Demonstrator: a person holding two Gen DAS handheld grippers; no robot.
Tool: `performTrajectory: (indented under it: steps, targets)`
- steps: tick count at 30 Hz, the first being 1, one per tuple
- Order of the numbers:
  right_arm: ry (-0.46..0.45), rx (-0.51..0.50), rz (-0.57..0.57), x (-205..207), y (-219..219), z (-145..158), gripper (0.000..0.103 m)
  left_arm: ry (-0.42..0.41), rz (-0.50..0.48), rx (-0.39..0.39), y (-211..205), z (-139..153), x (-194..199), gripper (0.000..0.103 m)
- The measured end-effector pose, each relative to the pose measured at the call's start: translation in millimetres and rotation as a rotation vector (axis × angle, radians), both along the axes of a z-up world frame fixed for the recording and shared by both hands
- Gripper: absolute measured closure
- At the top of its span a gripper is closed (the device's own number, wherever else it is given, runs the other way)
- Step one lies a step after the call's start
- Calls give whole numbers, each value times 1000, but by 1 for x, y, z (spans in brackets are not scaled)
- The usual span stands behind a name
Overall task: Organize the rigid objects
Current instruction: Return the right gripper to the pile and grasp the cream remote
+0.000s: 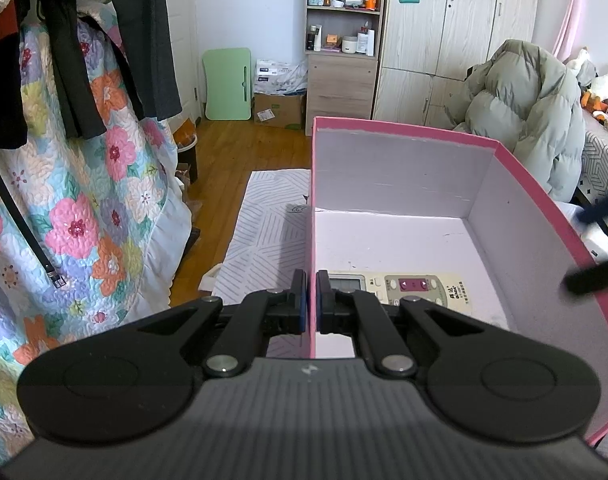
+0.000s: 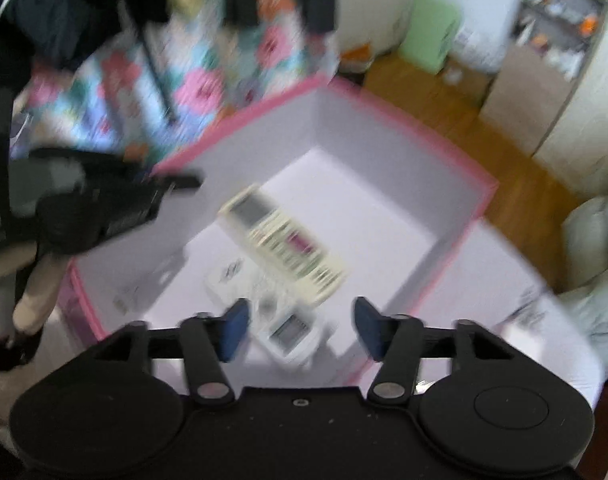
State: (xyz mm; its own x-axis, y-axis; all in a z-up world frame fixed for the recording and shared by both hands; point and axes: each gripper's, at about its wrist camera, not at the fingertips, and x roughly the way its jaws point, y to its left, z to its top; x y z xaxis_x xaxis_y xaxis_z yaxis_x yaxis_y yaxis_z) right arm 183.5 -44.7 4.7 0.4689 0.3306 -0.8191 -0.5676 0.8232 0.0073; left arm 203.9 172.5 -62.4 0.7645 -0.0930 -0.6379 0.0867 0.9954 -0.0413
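A pink box [image 1: 404, 124] with a white inside stands in front of me. My left gripper [image 1: 311, 300] is shut on the box's left wall, one finger on each side. A cream remote control [image 1: 416, 286] lies on the box floor. In the blurred right wrist view the box [image 2: 432, 136] is seen from above, with the remote [image 2: 282, 242] lying diagonally and a small white device with a screen [image 2: 290, 334] below it. My right gripper [image 2: 302, 328] is open and empty above the box's near part. The left gripper [image 2: 104, 208] shows at the box's left wall.
A floral quilt [image 1: 84, 208] and dark clothes hang at the left. A striped rug [image 1: 272, 232] lies on the wood floor. A shelf unit [image 1: 344, 40] and wardrobe stand at the back. A grey-green puffer jacket [image 1: 532, 112] sits at the right.
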Motion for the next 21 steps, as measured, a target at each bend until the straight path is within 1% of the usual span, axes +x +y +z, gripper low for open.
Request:
performTrajectory:
  steps: [3,5,7,9,11,13,15,16,19,21]
  targets:
    - [-90,38,-74,-3,-28,16,23,5,1,-7,2,0,1,99]
    - [-113,32,-105,-2,-44,21,23,4,1,-3,3,0,1,99]
    - [-106,31,-139,-1,-63,20,23,5,1,-1,3,0,1,99]
    - [-66,29,-158,2,-80,15,23,5,1,-2,3,0,1,99]
    - [-25,14,-127,2,-95,6,23,3,-1,-5,3,-1,0,99]
    - [1,-73,-31,-3,-103,-11,23,2,-4,-2,3,-1,0,99]
    - [1,-177,32,-10,-110,-29,23,3,-3,0,2,-1,0,99]
    - [13,-212,50,-13,-116,-38,24,3,-4,-1,2,-1,0,99]
    - [48,-261,90,-19,-135,-60,30,4,-3,0,1,-1,0,99]
    - [53,-279,147,-25,-145,-71,35,5,-4,-2,1,-2,0,99]
